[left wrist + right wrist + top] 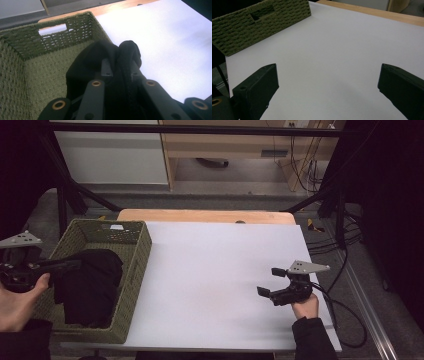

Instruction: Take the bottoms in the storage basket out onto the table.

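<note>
Step in hand: the left gripper (75, 264) has its jaws pinched tight on a fold of the black cloth (90, 285), so this looks like the lift of the cloth out of the basket (132, 285); most of the cloth hangs inside the basket
Left jaws: closed on the cloth; in the left gripper view the fabric (100, 62) bunches up between and over the two black jaws
Right jaws: the right gripper (270, 281) stands wide open with nothing between its jaws; it hovers over the white sheet (215, 270), well to the right of the basket
Next move: likely a higher raise so the hanging part clears the right wall of the basket, then a carry to the sheet beside it; the open gripper could take a second corner
Cloth: soft, matt, black, limp; it drapes in heavy folds
Basket: woven olive-green fibre, rectangular, stiff walls, with a slot handle (53, 28) in its far wall
Sheet: smooth, flat, white; a strip of wooden tabletop (200, 215) shows beyond it, past the far end of the basket
</note>
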`<action>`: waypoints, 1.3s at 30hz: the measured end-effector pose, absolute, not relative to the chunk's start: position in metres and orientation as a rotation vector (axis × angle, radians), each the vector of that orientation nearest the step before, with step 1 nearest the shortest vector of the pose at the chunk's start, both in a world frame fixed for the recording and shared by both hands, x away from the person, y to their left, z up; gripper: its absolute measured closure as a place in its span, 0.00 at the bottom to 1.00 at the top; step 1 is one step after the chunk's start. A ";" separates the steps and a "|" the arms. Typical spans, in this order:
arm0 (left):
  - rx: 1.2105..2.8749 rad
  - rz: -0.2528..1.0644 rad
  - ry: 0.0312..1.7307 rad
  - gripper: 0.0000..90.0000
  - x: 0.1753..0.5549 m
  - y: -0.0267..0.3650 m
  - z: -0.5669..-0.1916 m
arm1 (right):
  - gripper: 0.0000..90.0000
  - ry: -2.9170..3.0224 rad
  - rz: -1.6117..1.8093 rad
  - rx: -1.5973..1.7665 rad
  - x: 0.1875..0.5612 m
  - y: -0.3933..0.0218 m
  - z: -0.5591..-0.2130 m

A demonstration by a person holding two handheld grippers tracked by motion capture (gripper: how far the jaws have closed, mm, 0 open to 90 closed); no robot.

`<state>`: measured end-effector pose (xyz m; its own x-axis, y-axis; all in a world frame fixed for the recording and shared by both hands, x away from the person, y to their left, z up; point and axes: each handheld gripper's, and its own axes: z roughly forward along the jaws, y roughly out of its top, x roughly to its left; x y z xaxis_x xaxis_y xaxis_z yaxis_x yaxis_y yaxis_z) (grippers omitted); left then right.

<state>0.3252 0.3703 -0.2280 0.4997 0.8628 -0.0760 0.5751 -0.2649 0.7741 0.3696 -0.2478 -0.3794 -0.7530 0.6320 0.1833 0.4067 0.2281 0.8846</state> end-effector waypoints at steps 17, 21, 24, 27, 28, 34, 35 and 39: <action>1.961 0.467 1.161 0.89 0.335 0.364 -0.215 | 0.04 2.287 1.539 0.983 0.370 -0.248 -0.379; 1.963 0.468 1.156 0.89 0.336 0.363 -0.210 | 0.04 2.288 1.538 0.984 0.370 -0.248 -0.379; 1.961 0.468 1.155 0.89 0.337 0.363 -0.208 | 0.04 2.289 1.537 0.985 0.370 -0.248 -0.380; 1.958 0.467 1.148 0.89 0.338 0.362 -0.205 | 0.04 2.291 1.536 0.985 0.370 -0.247 -0.380; 1.958 0.466 1.147 0.89 0.338 0.362 -0.205 | 0.04 2.291 1.536 0.985 0.370 -0.247 -0.380; 1.961 0.468 1.142 0.89 0.339 0.359 -0.202 | 0.04 2.291 1.537 0.984 0.370 -0.248 -0.380; 1.958 0.469 1.140 0.89 0.339 0.358 -0.201 | 0.04 2.292 1.535 0.985 0.370 -0.247 -0.380; 1.958 0.470 1.135 0.89 0.340 0.356 -0.198 | 0.04 2.291 1.536 0.985 0.370 -0.248 -0.380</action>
<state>0.3399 0.3561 -0.1980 0.5268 0.8468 -0.0738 0.5464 -0.2708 0.7925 0.3698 -0.2476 -0.3796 -0.7539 0.6306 0.1841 0.4098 0.2324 0.8821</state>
